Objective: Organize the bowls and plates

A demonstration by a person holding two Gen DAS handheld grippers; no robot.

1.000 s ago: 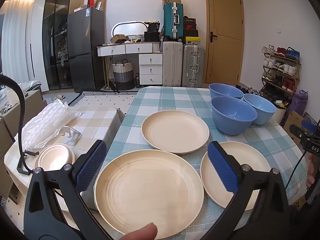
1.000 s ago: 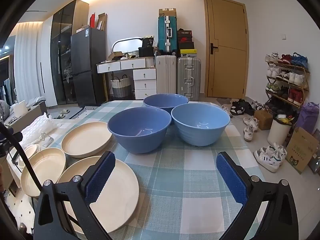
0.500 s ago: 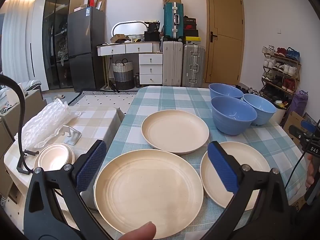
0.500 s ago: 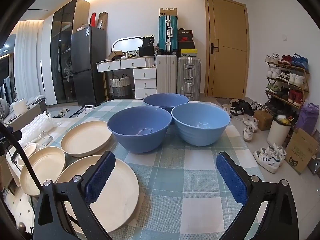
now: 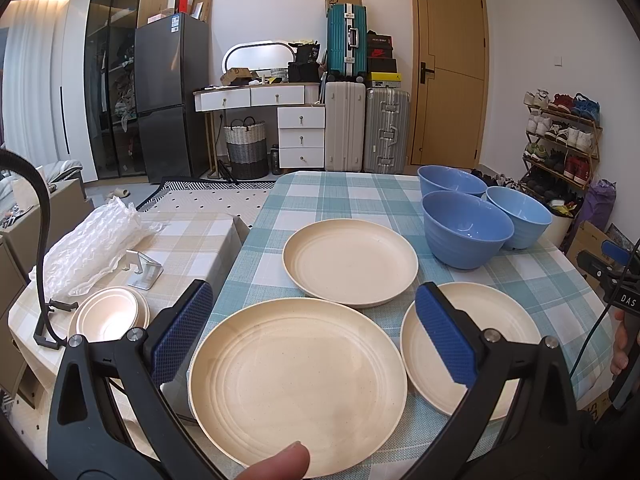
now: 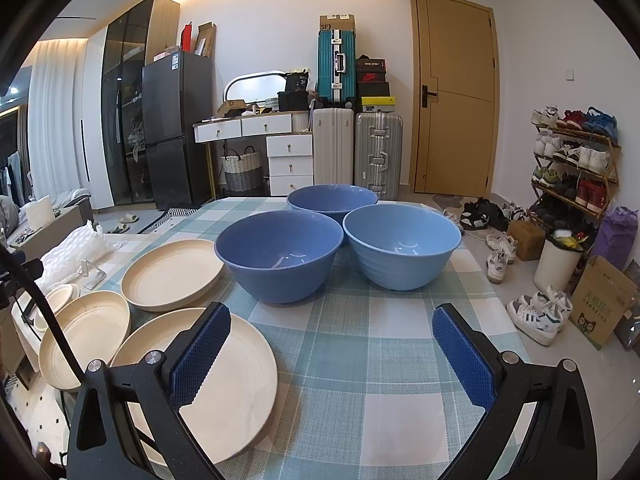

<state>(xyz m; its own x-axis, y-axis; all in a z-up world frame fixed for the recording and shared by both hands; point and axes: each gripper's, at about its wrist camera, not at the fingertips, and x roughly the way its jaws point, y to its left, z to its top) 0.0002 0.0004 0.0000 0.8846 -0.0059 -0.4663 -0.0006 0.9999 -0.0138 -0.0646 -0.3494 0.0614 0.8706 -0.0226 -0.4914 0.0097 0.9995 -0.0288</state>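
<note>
Your left gripper [image 5: 314, 332] has its blue-padded jaws spread wide with nothing between them, held level above the near edge of the table. It frames the largest cream plate [image 5: 298, 374], which lies flat just below and ahead of the pads; a fingertip [image 5: 280, 465] shows at the bottom of the left wrist view, over that plate's near rim.

Your right gripper [image 6: 332, 354] is likewise wide apart and empty, hovering over bare checked tablecloth [image 6: 360, 344] and pointing toward the bowls. Its left pad sits over the rim of the right cream plate [image 6: 224, 384].

Three cream plates lie right side up on the tablecloth, each with faint concentric ridges inside. The largest is nearest your left gripper, the right cream plate is just beside it, and the far cream plate [image 5: 350, 266] sits behind both, close to them.

Three blue bowls stand upright in a tight cluster at the far right of the table. The dark blue bowl [image 6: 280, 260] is nearest the plates, the light blue bowl [image 6: 402, 246] is just beside it, and the rear blue bowl [image 6: 332, 202] sits behind the pair.

On the lower side table to the left rests a stack of small cream dishes [image 5: 108, 316], near a sheet of bubble wrap [image 5: 92, 250].
</note>
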